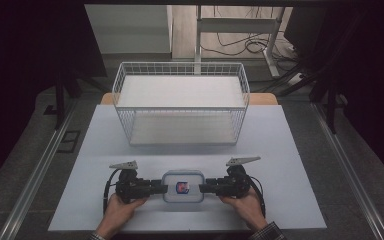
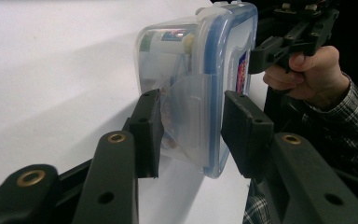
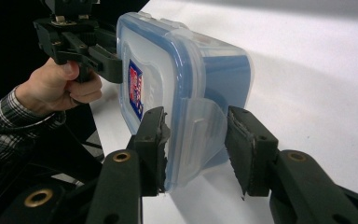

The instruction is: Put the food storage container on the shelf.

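A clear food container [image 1: 182, 186] with a blue-rimmed lid and a red-and-blue sticker lies near the front middle of the white table [image 1: 280, 150]. My left gripper [image 1: 164, 188] holds its left end and my right gripper [image 1: 202, 188] its right end, both lying level and rolled on their sides. In the left gripper view the container [image 2: 186, 79] has its open latch flap [image 2: 191, 116] between the jaws of my left gripper [image 2: 191, 100], one pad on the lid side and one on the base side. The right gripper view shows my right gripper [image 3: 196, 116] clamped the same way on the container [image 3: 186, 70].
A white wire basket [image 1: 181, 102] with a flat white floor stands behind the container at the table's far middle. Bare tabletop lies between the two. Beyond the far edge are a desk leg [image 1: 198, 35] and floor cables. A hand in a plaid sleeve [image 2: 307, 70] grips each tool.
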Tool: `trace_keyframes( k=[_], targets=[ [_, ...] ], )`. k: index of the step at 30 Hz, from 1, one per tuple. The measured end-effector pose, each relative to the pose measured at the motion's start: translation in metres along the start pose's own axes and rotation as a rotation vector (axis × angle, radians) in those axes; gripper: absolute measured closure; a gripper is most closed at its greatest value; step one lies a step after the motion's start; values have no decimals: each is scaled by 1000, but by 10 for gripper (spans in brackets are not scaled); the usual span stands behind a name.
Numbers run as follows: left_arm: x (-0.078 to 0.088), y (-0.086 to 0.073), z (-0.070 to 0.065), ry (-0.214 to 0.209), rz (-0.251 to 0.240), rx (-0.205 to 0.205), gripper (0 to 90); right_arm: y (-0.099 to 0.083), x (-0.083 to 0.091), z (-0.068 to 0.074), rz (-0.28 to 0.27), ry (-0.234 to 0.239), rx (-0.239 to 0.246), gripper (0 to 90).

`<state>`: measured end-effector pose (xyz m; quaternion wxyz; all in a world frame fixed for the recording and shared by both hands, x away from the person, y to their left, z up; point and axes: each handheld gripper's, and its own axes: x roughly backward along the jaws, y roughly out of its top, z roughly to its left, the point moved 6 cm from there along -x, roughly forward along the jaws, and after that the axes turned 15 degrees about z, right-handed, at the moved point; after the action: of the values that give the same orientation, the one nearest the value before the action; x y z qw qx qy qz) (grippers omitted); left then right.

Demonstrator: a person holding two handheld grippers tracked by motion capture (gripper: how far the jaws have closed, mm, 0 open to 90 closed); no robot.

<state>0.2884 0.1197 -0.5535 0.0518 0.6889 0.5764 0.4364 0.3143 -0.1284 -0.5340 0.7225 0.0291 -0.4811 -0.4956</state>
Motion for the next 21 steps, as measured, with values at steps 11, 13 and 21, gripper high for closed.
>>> trace_keyframes(
  k=[11,13,21],
  targets=[
    [11,22,-9,21,-32,-11,586,19,16,3,-52,-10,11,581],
    [14,26,-11,24,-45,-9,586,24,19,4,-61,-8,17,581],
    [27,53,-16,30,-62,-22,587,47,37,5,-87,-12,28,580]
  ],
)
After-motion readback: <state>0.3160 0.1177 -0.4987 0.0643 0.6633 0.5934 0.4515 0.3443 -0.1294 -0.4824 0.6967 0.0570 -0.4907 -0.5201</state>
